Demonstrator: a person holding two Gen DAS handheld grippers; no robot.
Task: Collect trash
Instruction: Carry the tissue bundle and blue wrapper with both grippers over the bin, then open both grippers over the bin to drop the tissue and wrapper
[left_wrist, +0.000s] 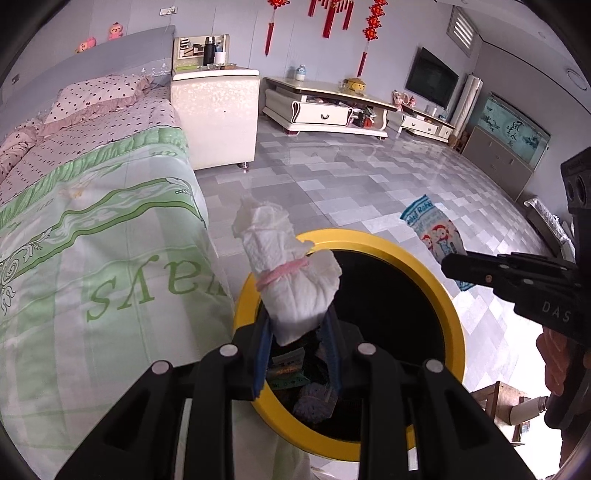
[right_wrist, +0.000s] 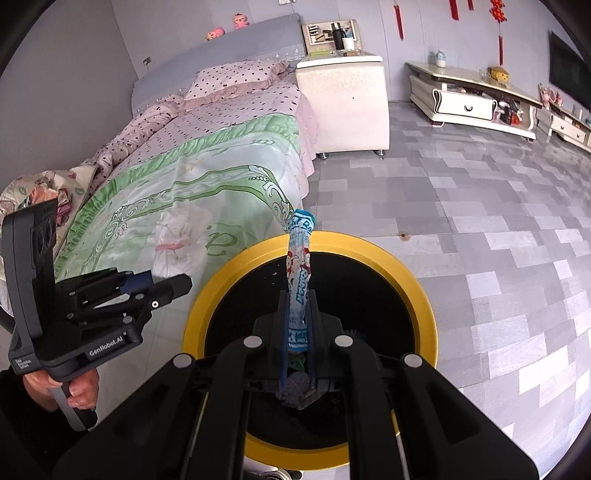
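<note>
My left gripper (left_wrist: 299, 325) is shut on a rolled white diaper (left_wrist: 284, 266) tied with a pink band, and holds it over the near-left rim of a yellow-rimmed trash bin (left_wrist: 458, 332). My right gripper (right_wrist: 298, 306) is shut on a blue and white snack wrapper (right_wrist: 300, 273) and holds it above the bin (right_wrist: 424, 306). The wrapper also shows in the left wrist view (left_wrist: 432, 229), with the right gripper (left_wrist: 448, 264) at the bin's right edge. The left gripper (right_wrist: 177, 284) shows at left in the right wrist view. Some trash lies inside the bin (left_wrist: 310, 398).
A bed with a green and white cover (left_wrist: 92, 236) stands right beside the bin on the left. A white bedside cabinet (left_wrist: 214, 114) and a low TV stand (left_wrist: 325, 107) stand farther back. Grey tiled floor (right_wrist: 480, 206) lies to the right.
</note>
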